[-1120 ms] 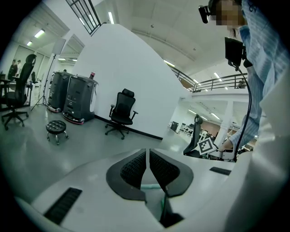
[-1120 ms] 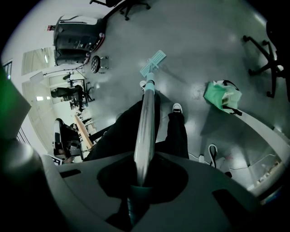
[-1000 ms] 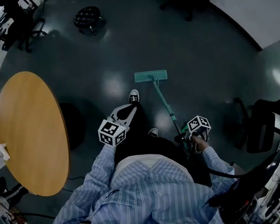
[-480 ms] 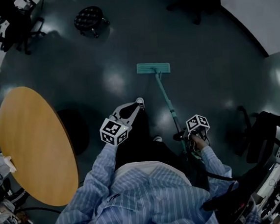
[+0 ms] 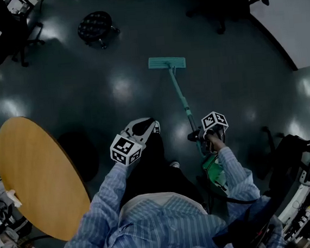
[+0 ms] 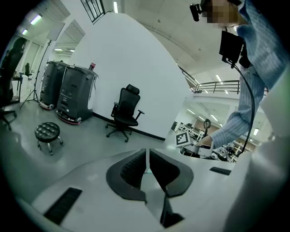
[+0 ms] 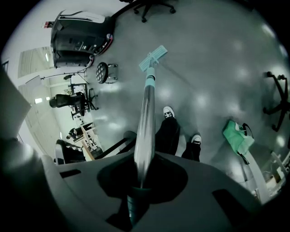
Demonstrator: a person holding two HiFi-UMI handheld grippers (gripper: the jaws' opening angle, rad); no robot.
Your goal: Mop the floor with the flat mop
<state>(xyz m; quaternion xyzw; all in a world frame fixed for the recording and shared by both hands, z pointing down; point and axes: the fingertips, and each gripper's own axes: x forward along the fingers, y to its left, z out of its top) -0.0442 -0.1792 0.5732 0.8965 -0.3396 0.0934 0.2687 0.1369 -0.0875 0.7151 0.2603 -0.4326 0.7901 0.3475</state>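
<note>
My right tongs (image 7: 141,179) are clamped on the silver-and-teal pole of the flat mop (image 5: 178,94). Its teal rectangular head (image 5: 166,63) lies flat on the dark grey floor (image 5: 237,74) ahead of my feet. My left tongs (image 6: 147,165) are almost closed and empty. A green bag (image 5: 214,169) sits to my right, contents unseen.

The flat mop (image 5: 166,63) ahead of the right claw (image 5: 202,136) has a teal head and a teal-and-silver pole. Each claw's cube (image 5: 126,149) has black-and-white squares. Left of the left claw (image 5: 143,127), the round wooden table (image 5: 34,176) is orange-brown. The striped shirt (image 5: 164,223) is light blue.
</note>
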